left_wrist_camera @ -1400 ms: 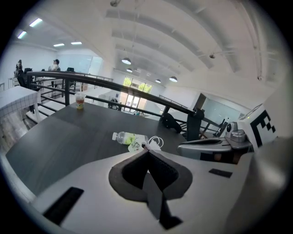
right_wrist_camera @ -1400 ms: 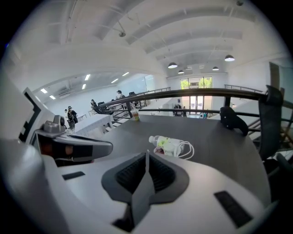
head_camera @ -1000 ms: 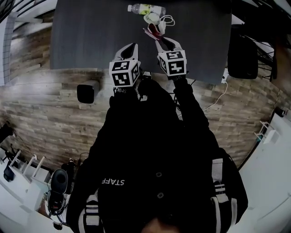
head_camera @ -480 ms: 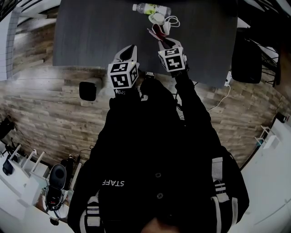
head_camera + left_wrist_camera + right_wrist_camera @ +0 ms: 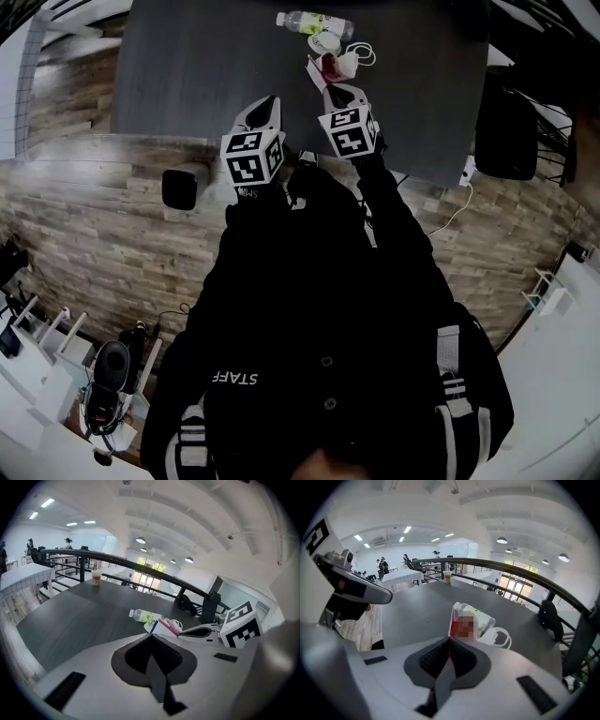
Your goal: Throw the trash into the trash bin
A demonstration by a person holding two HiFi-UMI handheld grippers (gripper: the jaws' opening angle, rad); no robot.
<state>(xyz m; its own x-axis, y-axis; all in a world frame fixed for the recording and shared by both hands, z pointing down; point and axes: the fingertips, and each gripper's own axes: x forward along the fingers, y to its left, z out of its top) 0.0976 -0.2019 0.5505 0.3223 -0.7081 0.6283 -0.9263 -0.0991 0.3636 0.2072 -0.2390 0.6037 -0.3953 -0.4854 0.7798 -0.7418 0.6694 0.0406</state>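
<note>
A thin red and white wrapper (image 5: pixel 328 65) sticks out of my right gripper (image 5: pixel 331 86), which is shut on its near edge (image 5: pixel 461 622). It hangs just above the dark table (image 5: pixel 202 66). Right behind it lie a white face mask with ear loops (image 5: pixel 359 53) (image 5: pixel 498 635) and a clear plastic bottle with a green label (image 5: pixel 314 21) (image 5: pixel 141 616). My left gripper (image 5: pixel 266 101) is shut with nothing in it (image 5: pixel 151 636). It hovers over the table's near edge, left of the right gripper. No trash bin is clearly recognisable.
A small dark box-like thing (image 5: pixel 180 187) stands on the wooden floor left of my body. A black chair (image 5: pixel 506 131) sits at the table's right end. A drink cup (image 5: pixel 96 578) stands at the far edge. A railing (image 5: pixel 511 571) runs behind the table.
The right gripper has rolled a little with the wrapper held in its jaws. The left gripper has stayed where it was.
</note>
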